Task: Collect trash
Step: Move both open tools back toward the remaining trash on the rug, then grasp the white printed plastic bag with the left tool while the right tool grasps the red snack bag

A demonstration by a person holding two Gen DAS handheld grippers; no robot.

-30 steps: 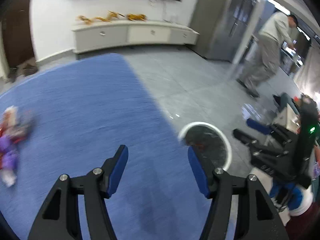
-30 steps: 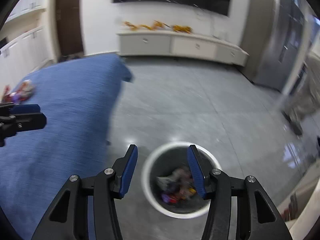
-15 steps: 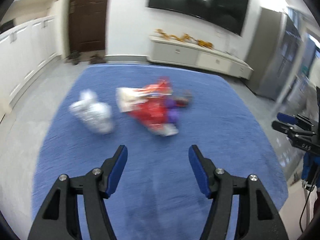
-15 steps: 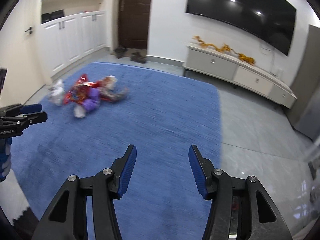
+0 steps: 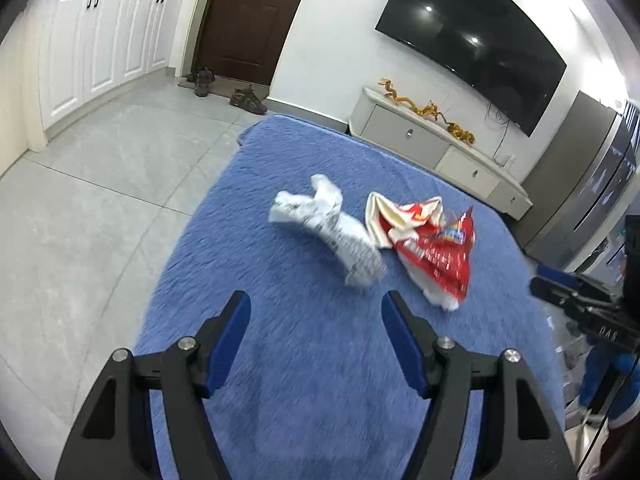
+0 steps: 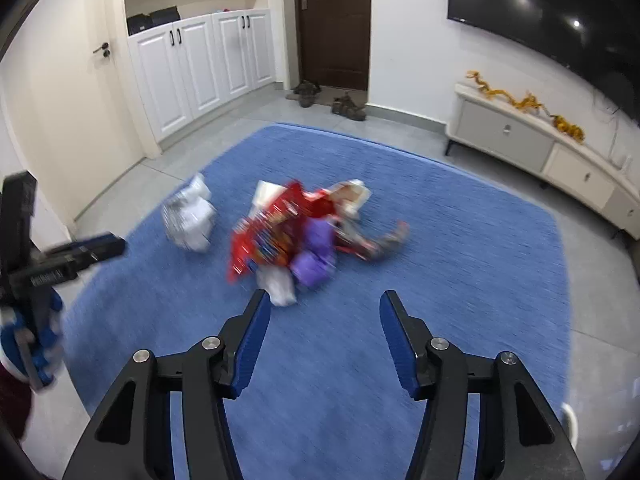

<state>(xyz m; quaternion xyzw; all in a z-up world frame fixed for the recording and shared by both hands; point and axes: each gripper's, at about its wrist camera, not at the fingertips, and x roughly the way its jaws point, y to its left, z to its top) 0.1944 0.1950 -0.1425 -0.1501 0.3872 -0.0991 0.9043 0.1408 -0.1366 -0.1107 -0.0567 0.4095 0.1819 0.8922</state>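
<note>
A pile of trash, a white crumpled bag [image 5: 332, 232], a red snack wrapper [image 5: 436, 252] and a purple wrapper [image 6: 316, 252], lies near the middle of a big blue rug [image 5: 320, 380] on a gray tile floor [image 5: 88, 200]. There is lots of bare rug in front of the trash and bare floor all around the rug, with white cupboards [image 6: 200, 68], a brown door [image 6: 334, 20] and shoes [image 6: 348, 108] far back. The left gripper [image 5: 316, 310] has its jaws apart with nothing in them, and the right gripper [image 6: 324, 308] is opening its jaws, also with nothing between them.

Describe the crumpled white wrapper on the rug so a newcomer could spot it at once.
Find the blue rug on the grey tiled floor. The crumpled white wrapper lies beside the red snack bag, on the side toward the white cabinets. It alone is white with grey print.
</note>
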